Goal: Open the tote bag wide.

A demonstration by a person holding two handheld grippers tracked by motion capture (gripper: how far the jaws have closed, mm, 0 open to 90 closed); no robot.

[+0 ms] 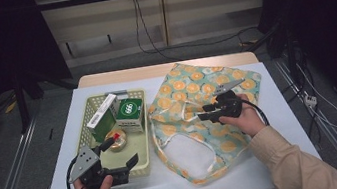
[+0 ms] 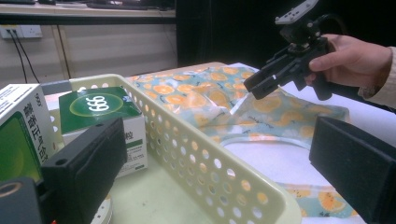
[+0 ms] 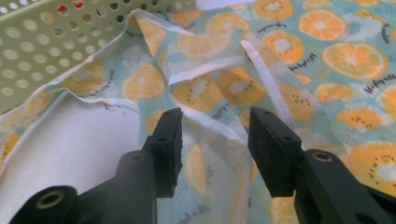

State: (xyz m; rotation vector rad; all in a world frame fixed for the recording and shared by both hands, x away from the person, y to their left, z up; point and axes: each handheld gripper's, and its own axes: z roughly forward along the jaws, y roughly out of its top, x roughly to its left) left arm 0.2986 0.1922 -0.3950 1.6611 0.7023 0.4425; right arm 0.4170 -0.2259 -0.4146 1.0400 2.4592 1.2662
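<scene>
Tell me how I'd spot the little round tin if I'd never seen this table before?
Look at the pale yellow basket full of holes on the left side of the white table. Two boxes sit inside it, a green and white tall box and a 999 box. The round tin lies just in front of them, the basket's one flat, round, gold thing, with a red spot on top.
</scene>
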